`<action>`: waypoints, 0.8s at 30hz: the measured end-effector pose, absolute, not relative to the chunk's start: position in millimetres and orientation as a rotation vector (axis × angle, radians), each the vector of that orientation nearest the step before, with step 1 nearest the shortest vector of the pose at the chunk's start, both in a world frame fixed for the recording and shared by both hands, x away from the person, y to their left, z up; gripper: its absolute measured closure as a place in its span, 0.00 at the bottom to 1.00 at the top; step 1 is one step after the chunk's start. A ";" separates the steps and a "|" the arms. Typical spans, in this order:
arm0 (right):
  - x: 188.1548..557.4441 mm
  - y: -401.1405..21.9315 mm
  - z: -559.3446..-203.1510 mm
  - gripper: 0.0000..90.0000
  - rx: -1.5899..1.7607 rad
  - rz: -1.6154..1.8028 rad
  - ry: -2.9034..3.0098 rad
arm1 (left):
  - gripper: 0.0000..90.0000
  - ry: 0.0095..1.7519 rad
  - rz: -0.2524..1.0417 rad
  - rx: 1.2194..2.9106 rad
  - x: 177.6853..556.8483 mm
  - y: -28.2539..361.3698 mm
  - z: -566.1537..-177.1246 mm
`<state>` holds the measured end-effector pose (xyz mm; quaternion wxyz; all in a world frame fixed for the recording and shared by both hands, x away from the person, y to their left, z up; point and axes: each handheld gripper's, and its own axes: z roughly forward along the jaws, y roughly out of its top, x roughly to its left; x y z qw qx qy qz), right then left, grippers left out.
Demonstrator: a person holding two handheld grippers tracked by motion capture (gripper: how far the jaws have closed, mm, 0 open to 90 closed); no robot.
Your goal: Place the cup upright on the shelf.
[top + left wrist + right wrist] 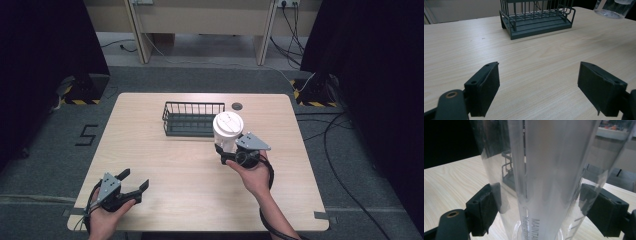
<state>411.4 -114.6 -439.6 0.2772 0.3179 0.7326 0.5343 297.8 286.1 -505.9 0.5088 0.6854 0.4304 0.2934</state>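
The right gripper's [226,150] fingers [485,207] are pressing against both sides of a clear plastic cup [228,131] with a white lid [228,121], holding it upright near the front right corner of a dark wire basket [192,119]; whether it is resting on the tabletop [165,165] or lifted cannot be told. The cup is looking light, thin-walled, smooth and easily crushed, so a gentle hold low on the wall seems wisest. Printed vertically near its base, "MAINTAIN" can be read, with a partly legible word beside it. The left gripper [131,182] is waiting near the front left corner, its fingers [486,85] spread wide and holding nothing.
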 end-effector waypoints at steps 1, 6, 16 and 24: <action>412.1 -113.7 -439.0 0.21 0.853 1.434 1.967 | 0.19 1.037 0.707 1.652 297.7 286.1 -505.9; 415.7 -109.9 -436.9 0.21 0.850 1.435 1.968 | 0.19 1.037 0.709 1.650 297.6 286.8 -505.5; 420.4 -105.6 -435.3 0.21 0.851 1.437 1.968 | 0.19 1.035 0.706 1.649 297.5 286.6 -505.4; 422.3 -103.0 -431.0 0.21 0.844 1.448 1.957 | 0.19 1.034 0.706 1.647 297.3 287.2 -505.4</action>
